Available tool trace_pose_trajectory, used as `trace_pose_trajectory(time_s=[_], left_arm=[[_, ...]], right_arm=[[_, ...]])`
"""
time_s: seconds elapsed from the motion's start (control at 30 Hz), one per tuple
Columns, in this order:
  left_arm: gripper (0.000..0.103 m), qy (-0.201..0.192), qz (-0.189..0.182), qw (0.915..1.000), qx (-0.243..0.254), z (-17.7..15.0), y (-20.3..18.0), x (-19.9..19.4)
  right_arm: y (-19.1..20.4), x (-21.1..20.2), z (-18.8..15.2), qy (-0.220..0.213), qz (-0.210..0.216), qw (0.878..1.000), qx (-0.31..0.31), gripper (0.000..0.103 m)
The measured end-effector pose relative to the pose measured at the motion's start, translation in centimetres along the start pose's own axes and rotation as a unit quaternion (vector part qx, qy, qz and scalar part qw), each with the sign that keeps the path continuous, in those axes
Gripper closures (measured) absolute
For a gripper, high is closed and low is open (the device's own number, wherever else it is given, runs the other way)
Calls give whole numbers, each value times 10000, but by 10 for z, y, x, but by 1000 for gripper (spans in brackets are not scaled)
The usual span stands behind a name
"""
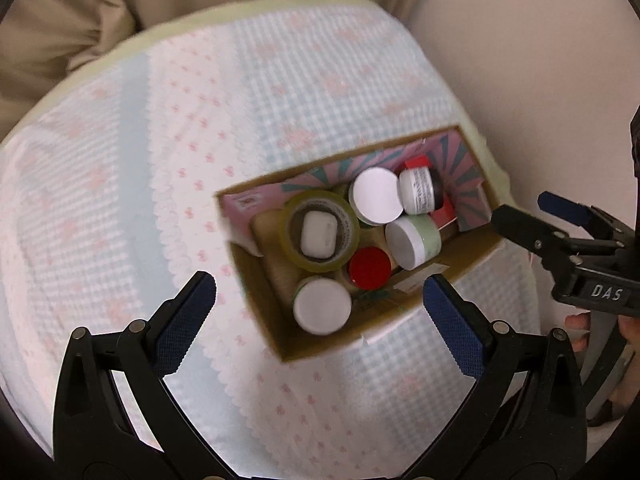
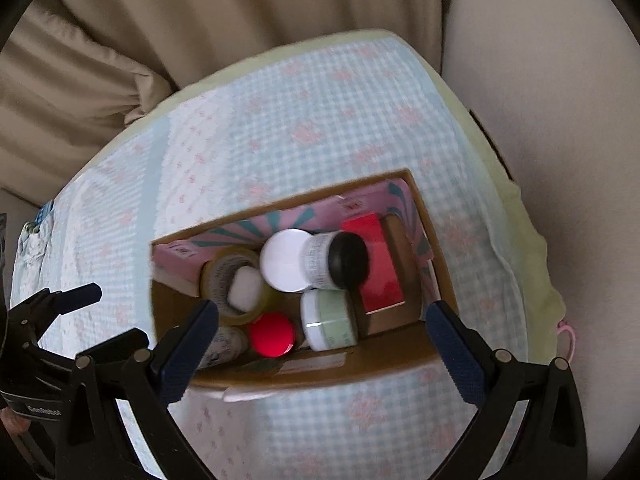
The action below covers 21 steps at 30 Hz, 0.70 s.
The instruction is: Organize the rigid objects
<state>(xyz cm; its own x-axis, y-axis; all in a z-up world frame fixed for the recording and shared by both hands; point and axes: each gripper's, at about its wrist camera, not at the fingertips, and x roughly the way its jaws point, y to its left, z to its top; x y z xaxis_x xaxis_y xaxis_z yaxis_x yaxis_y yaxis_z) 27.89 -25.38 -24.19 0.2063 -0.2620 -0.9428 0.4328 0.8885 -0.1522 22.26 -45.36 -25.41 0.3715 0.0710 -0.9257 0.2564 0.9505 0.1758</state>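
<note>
A cardboard box (image 1: pixel 256 296) (image 2: pixel 384 356) sits on a checked cloth and holds several items: a tape roll (image 1: pixel 320 236) (image 2: pixel 218 276) with a white earbud case (image 1: pixel 318 236) (image 2: pixel 245 293) inside it, white-lidded jars (image 1: pixel 377 196) (image 2: pixel 286 260), a green jar (image 1: pixel 414 242) (image 2: pixel 330 320), a red lid (image 1: pixel 370 268) (image 2: pixel 272 334) and a red box (image 2: pixel 376 264). My left gripper (image 1: pixel 320 300) is open and empty above the box's near end. My right gripper (image 2: pixel 322 320) is open and empty over the box, also seen at the right (image 1: pixel 532 216).
The cloth-covered table (image 1: pixel 160 128) (image 2: pixel 304 120) is round-edged with a pale green rim. Beige curtains (image 2: pixel 200 20) hang behind it and a cream wall (image 2: pixel 540 80) stands to the right. The left gripper shows at the left (image 2: pixel 80 320).
</note>
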Motion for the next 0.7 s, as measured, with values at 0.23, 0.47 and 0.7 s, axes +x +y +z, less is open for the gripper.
trace_pose_trajectory(time_s=[0.23,0.47,0.7], left_arm=[[0,-1042,247,9940,-225,-37,30,-136],[0,-2023,715,9753,-527,-94,69,-259],[0,-2695,1072,9535,-820,-151,92,-318]], right_arm=[[61,-82,-9,-402,-31,9986,-355,0],[140,-186,-34,-1040,-81,9908,-857,0],[199,-253,-76,-1767,-197,9749,-1343,0]])
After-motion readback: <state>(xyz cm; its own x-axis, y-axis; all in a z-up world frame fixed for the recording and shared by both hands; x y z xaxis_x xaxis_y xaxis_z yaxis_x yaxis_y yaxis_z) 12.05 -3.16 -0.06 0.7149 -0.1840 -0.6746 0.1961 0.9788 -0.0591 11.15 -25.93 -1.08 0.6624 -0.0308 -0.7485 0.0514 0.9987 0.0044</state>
